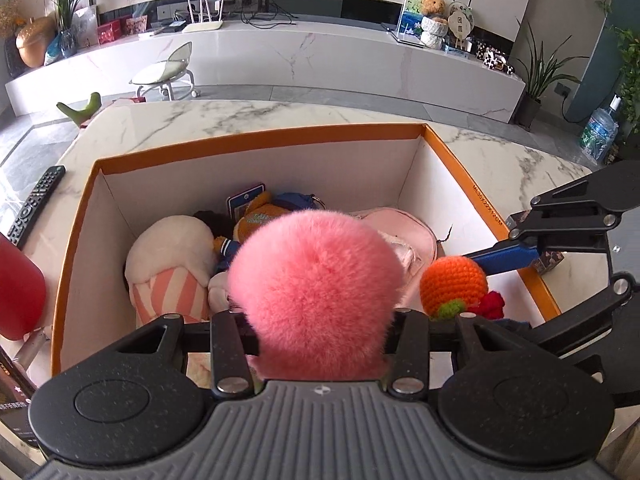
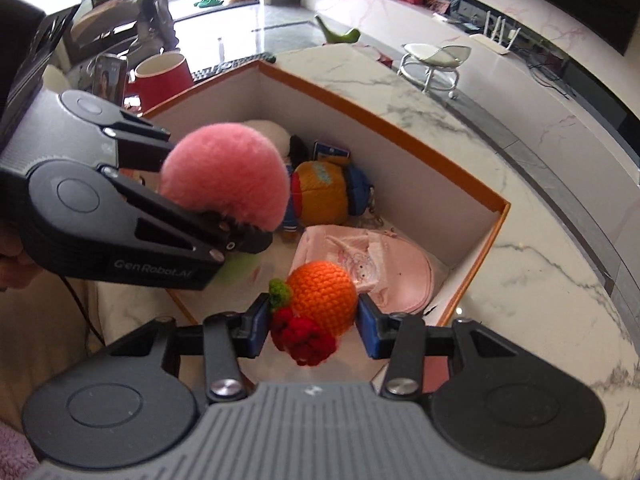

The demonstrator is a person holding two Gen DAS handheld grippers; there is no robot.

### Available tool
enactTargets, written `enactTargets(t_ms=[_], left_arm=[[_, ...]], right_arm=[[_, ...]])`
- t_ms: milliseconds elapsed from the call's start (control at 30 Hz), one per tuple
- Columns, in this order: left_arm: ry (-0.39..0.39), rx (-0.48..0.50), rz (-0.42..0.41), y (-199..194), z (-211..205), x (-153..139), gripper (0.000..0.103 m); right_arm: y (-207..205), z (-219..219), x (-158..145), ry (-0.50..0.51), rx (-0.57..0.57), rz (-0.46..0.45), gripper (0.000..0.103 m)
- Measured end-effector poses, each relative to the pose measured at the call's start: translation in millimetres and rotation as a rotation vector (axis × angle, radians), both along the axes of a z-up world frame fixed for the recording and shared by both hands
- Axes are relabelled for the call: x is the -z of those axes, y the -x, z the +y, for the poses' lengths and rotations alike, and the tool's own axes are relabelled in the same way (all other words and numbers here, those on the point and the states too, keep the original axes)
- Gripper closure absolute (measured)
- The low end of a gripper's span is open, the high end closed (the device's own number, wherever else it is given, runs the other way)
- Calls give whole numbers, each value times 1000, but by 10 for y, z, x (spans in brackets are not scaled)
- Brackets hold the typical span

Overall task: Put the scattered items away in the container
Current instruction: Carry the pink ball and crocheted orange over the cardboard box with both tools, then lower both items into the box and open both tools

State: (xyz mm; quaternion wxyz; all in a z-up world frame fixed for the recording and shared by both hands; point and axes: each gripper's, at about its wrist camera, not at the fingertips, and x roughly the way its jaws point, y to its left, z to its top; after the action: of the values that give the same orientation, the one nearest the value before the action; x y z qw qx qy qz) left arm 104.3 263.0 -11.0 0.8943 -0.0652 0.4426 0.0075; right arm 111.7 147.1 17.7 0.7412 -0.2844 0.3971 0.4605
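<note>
A pink pompom [image 1: 316, 280] is clamped by the left gripper [image 1: 320, 320] and a crocheted orange [image 2: 322, 292] by the right gripper [image 2: 314, 320], above the box's [image 1: 260, 142] near-right corner; released now, the orange could be bounced over the rim

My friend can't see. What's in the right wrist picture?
The right gripper holds a knitted orange over an open box of soft toys. Beside it, the left gripper holds a fluffy pink pompom above the same box.

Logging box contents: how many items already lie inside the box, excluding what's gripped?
4 seen: white striped plush at left, orange doll and blue card toward the far wall, pink pouch at right. More may hide under them.
</note>
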Motion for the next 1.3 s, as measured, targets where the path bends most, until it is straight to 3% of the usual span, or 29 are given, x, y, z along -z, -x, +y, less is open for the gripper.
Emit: enactTargets(t_ms=[367, 867, 1300], left_arm=[[102, 29, 96, -89, 127, 137, 51], [127, -3, 135, -103, 140, 191, 46], [156, -18, 120, -86, 175, 183, 38]], right_arm=[[-346, 241, 246, 104, -35, 211, 54], [-385, 302, 258, 138, -33, 229, 52], [-337, 294, 224, 137, -37, 188, 42]])
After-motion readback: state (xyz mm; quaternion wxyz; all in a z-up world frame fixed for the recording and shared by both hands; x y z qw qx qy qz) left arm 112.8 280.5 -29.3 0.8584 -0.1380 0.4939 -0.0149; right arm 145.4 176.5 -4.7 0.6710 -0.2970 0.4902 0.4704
